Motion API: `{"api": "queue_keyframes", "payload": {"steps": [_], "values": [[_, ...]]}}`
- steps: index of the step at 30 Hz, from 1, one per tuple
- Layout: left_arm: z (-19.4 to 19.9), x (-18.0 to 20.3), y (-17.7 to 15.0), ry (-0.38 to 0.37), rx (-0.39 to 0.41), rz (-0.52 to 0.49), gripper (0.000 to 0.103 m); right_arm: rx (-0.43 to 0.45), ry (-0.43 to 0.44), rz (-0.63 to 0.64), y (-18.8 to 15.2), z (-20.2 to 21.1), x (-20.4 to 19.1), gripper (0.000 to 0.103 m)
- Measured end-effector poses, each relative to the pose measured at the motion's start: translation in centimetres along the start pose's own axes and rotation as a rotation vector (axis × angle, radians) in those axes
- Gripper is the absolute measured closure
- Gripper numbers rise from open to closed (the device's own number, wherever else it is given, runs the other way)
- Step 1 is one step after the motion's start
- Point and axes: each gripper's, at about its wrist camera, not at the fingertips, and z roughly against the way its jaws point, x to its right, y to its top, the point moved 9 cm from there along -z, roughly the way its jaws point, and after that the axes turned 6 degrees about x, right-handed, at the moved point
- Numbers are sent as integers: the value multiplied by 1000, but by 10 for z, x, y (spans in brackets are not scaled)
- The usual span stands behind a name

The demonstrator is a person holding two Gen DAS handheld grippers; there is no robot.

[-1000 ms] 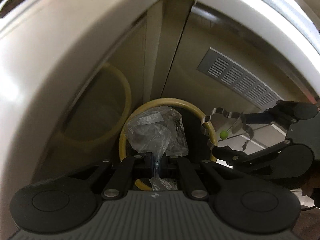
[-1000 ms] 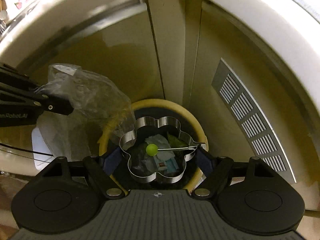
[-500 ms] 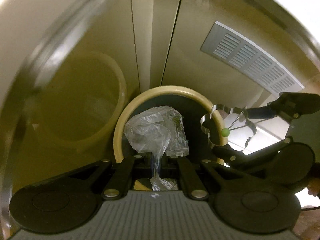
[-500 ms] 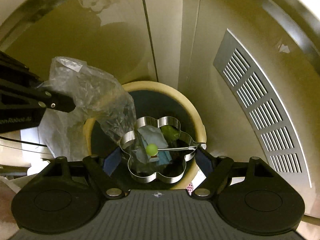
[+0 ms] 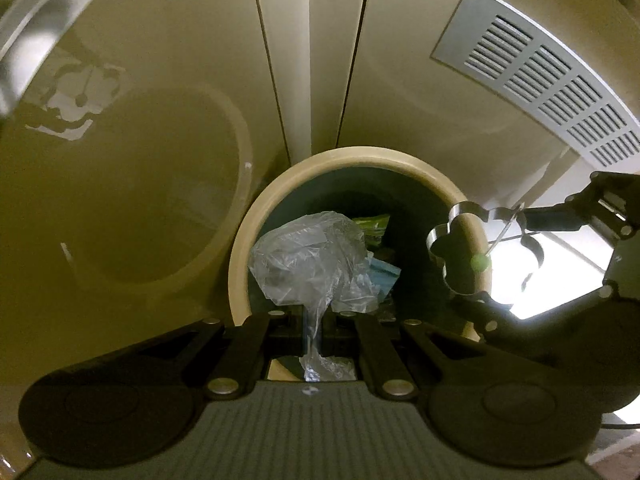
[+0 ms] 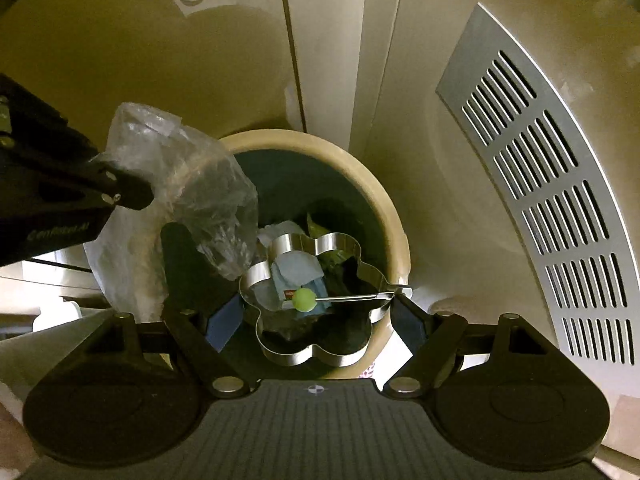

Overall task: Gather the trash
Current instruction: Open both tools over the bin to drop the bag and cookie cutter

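Both grippers point down over a round bin (image 5: pixel 240 264) with a cream rim and a dark inside, which stands against glossy beige cabinet panels (image 5: pixel 168 60). The left gripper (image 5: pixel 314 326) has its fingers closed tight on a crumpled clear plastic bag (image 5: pixel 312 260); the bag's bulk bulges beyond the fingertips over the bin's opening, and a twisted tail of it passes back between the fingers. The right gripper (image 6: pixel 316 312) holds a flower-shaped metal ring (image 6: pixel 316 344) across its width, its fingers set wide apart with one blue pad (image 6: pixel 224 320) pressing the ring's left lobe and the other side meeting the ring at the root of a thin wire handle that ends in a small green ball (image 6: pixel 303 300). The ring hangs level above the bin's mouth, on the side nearer the right gripper's camera. Through the ring and beside it, paper scraps (image 6: pixel 296 268) in white, pale blue and green lie at the bottom of the bin. A slotted metal vent grille (image 6: pixel 552 184) is set into the panel to the right of the bin.
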Motion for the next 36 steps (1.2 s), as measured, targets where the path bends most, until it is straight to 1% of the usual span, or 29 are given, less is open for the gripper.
{"api": "queue_keyframes", "payload": {"steps": [3, 5, 11, 18, 31, 36], "values": [[-6, 4, -5, 18, -11, -21, 99, 1, -4, 14, -1, -2, 0, 20], [-17, 3, -4, 23, -25, -30, 99, 3, -9, 27, -5, -7, -1, 20], [-26, 7, -2, 35, -38, -49, 99, -7, -11, 37, -5, -16, -1, 20], [-27, 5, -1, 45, -52, -46, 99, -7, -17, 37, -2, -7, -2, 20], [-33, 10, 1, 51, -79, -49, 99, -38, -24, 37, -13, -19, 0, 20], [-37, 9, 0, 49, -89, -60, 99, -44, -25, 38, -8, -21, -4, 20]]}}
